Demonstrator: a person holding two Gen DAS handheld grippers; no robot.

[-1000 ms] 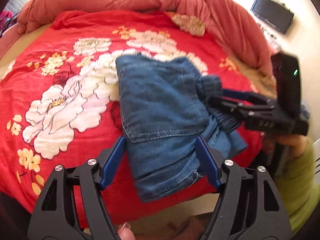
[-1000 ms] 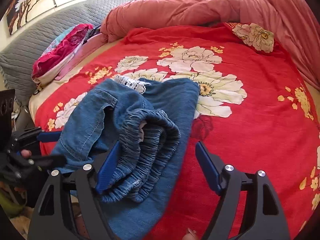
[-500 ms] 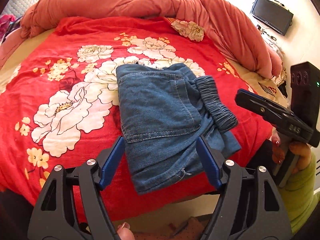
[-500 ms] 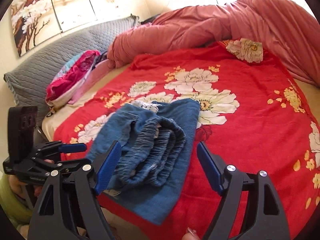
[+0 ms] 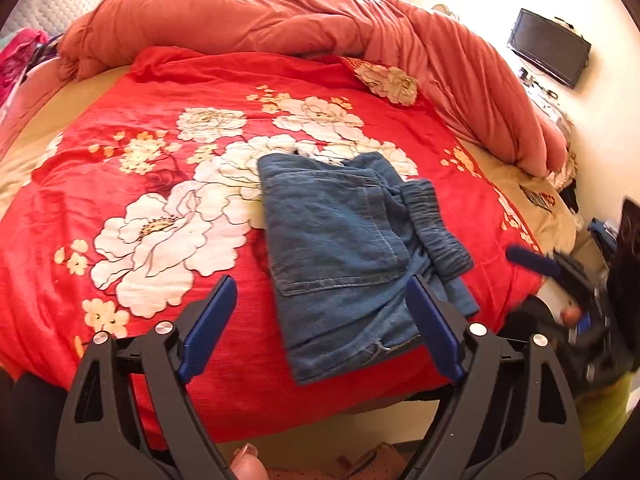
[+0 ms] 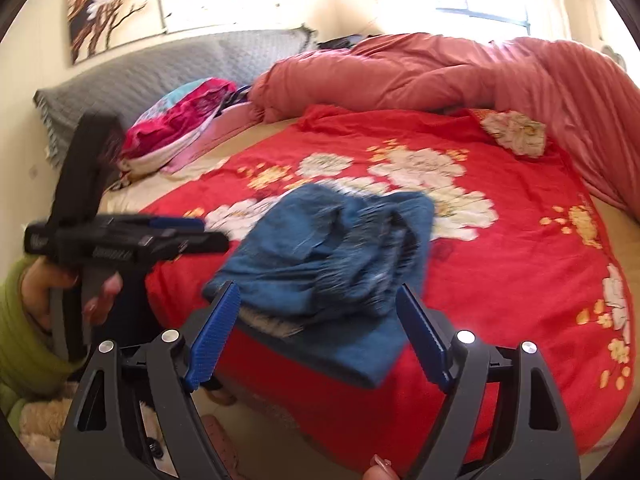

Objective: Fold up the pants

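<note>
The blue denim pants (image 5: 340, 240) lie folded into a small bundle near the front edge of the bed, the elastic waistband (image 5: 438, 228) on their right side. They also show, blurred, in the right wrist view (image 6: 332, 248). My left gripper (image 5: 320, 328) is open and empty, held back off the bed in front of the pants. My right gripper (image 6: 316, 334) is open and empty, also back from the bed edge. Each gripper shows in the other's view: the right one (image 5: 560, 276) at the far right, the left one (image 6: 132, 236) at the left.
A red floral blanket (image 5: 160, 184) covers the bed. A salmon duvet (image 5: 320, 24) is bunched along the far side. Pink clothes (image 6: 180, 128) lie by the grey headboard (image 6: 140, 72). A TV (image 5: 548, 52) hangs on the right wall.
Both grippers have pulled back from the folded pants and away from the bed. The right gripper left the waistband and the pants stay on the blanket.
</note>
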